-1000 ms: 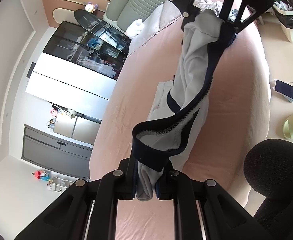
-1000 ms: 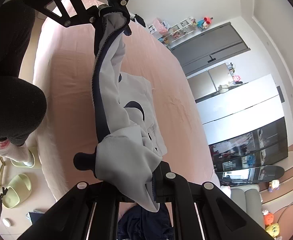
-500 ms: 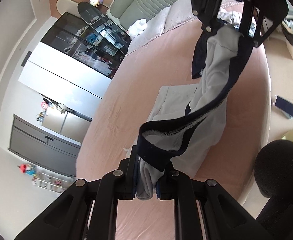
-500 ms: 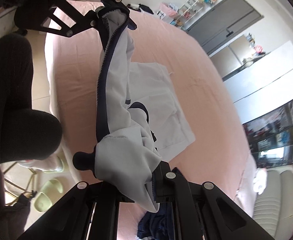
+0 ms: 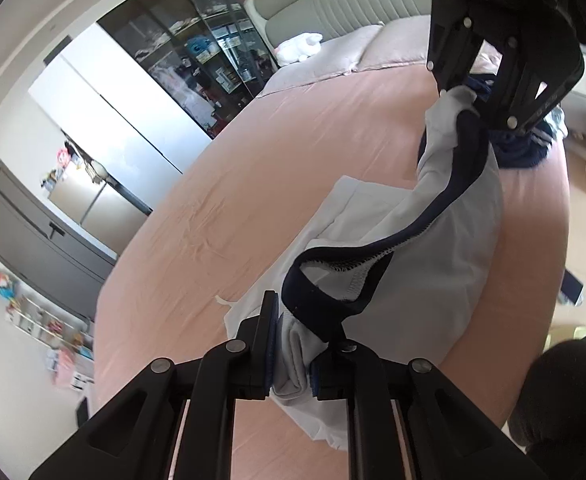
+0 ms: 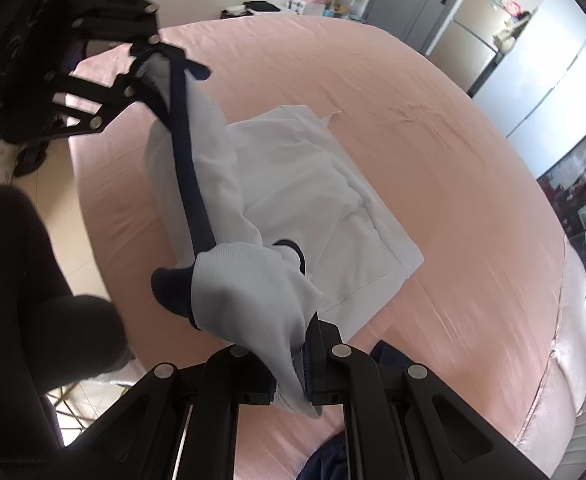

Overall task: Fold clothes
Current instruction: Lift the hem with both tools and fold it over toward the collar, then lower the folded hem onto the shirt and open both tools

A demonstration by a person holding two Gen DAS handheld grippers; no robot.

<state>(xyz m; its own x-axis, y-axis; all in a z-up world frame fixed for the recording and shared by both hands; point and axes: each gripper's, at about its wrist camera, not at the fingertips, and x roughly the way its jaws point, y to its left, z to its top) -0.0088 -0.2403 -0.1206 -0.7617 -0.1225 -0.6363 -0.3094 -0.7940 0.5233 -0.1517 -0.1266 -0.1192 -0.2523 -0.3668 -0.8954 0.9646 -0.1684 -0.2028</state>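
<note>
Left gripper (image 5: 293,354): we find its jaws clamped on one end of the white garment (image 5: 425,280); bunched white cloth fills the gap between the fingers, and the navy trim (image 5: 321,304) loops just above them. In the right wrist view we see this same gripper at upper left, pinching the far end of the cloth.

White garment: we note it strung between the two grippers, raised off the pink bed (image 5: 253,184), sagging in the middle, with a navy band running along its upper edge from end to end. Its lower folds hang down to the bed; we cannot tell how much of it rests there.

Folded white cloth (image 6: 333,208): we record a flat white piece lying on the bed, beneath and beside the held garment, nearer the bed's middle.

Right gripper (image 6: 293,372): we find it shut on the other end of the white garment; a wad of white fabric with a navy cuff (image 6: 171,292) spills over its fingers. In the left wrist view it appears at upper right, gripping the cloth from above.

Navy clothes (image 5: 521,148): we observe a dark blue heap on the bed behind the right gripper, towards the pillows (image 5: 393,48).

Surroundings: we note a white wardrobe (image 5: 105,116) beyond the bed's far side.
</note>
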